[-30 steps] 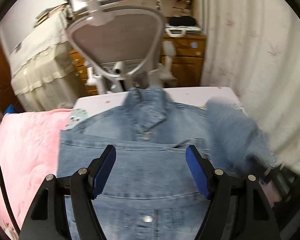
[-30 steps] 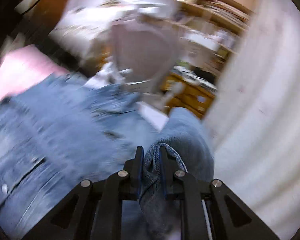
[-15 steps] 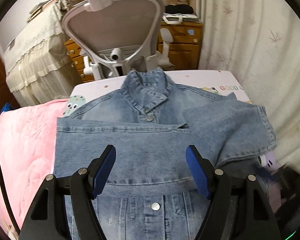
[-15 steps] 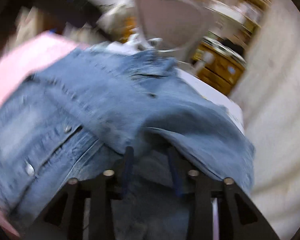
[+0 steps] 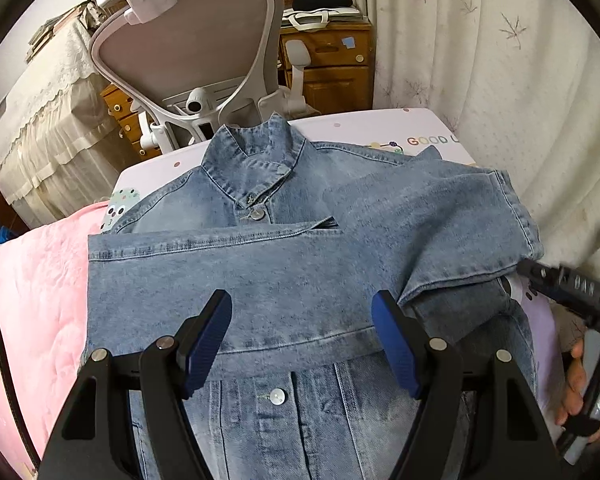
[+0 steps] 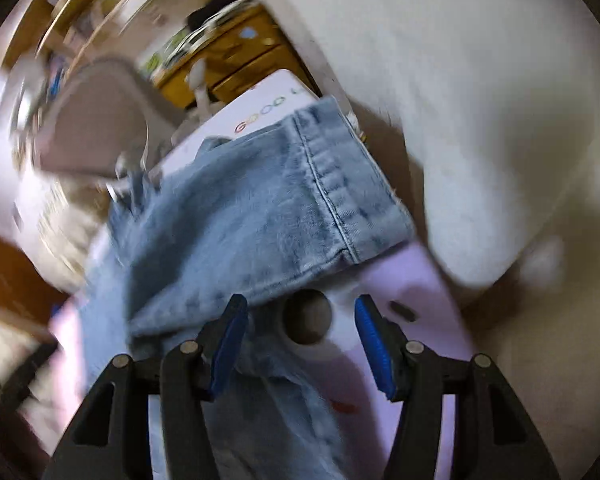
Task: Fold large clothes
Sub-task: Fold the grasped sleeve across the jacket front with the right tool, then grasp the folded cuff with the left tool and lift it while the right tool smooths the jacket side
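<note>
Jacket lies flat on the table, its sleeve, clamped a second ago, now dropped across the chest at three o'clock. Right gripper is opening, empty; left gripper hovers apart, unchanged.

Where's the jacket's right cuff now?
In the left wrist view, the cuff lies at the right, folded across the jacket, near the curtain.

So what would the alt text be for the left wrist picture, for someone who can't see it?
A light blue denim jacket lies buttoned on a bed, both sleeves folded across its chest. The open black left gripper with blue pads hovers above it, holding nothing. A grey mesh office chair stands behind the bed.
</note>
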Tool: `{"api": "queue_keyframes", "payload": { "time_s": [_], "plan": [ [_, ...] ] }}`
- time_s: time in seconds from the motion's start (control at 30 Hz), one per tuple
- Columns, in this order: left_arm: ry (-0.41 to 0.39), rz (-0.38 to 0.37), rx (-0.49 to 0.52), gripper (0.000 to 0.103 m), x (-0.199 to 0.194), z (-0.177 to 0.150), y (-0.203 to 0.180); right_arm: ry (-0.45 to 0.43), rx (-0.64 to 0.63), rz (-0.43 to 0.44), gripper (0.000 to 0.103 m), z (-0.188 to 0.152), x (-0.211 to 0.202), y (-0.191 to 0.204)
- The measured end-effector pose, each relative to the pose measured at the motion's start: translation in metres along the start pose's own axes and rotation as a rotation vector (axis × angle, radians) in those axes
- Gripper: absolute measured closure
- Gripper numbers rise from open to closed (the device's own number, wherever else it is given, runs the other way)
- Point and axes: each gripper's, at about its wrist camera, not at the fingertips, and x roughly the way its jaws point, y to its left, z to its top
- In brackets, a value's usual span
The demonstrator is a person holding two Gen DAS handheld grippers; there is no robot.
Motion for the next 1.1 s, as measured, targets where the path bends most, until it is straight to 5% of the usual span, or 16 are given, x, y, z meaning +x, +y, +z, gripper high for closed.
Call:
{"api": "queue_keyframes", "payload": {
  "time_s": [0.13, 0.27, 0.3, 0.37, 0.4, 0.6, 0.8, 1.0, 1.1],
  "plan": [
    [0.003, 0.012, -0.014, 0.032, -0.004, -0.001, -0.002, 0.019, 0.139, 0.051, 0.047, 0.006, 0.02, -0.017],
    [0.003, 0.039, -0.028, 0.032, -0.011, -0.003, 0.001, -0.021, 0.145, 0.037, 0.046, 0.011, 0.023, -0.013],
    [0.003, 0.045, -0.035, 0.032, -0.012, -0.004, 0.003, -0.032, 0.14, 0.027, 0.05, 0.012, 0.023, -0.012],
    [0.003, 0.057, -0.051, 0.032, -0.016, -0.006, 0.009, -0.074, 0.091, -0.029, 0.076, 0.013, 0.02, -0.002],
    [0.002, 0.062, -0.061, 0.032, -0.018, -0.007, 0.013, -0.085, 0.046, -0.054, 0.095, 0.014, 0.019, 0.006],
    [-0.008, 0.075, -0.12, 0.032, -0.026, -0.013, 0.052, -0.343, -0.327, -0.206, 0.097, -0.005, -0.036, 0.099],
    [-0.044, 0.06, -0.177, 0.032, -0.037, -0.011, 0.112, -0.535, -0.757, -0.161, 0.097, -0.043, -0.073, 0.228],
    [-0.058, 0.077, -0.246, 0.031, -0.036, -0.014, 0.197, -0.454, -1.034, -0.037, 0.096, -0.096, -0.027, 0.34],
    [-0.018, 0.05, -0.288, 0.027, -0.02, -0.023, 0.234, -0.322, -1.133, -0.064, 0.08, -0.137, 0.013, 0.37]
  ]
}}
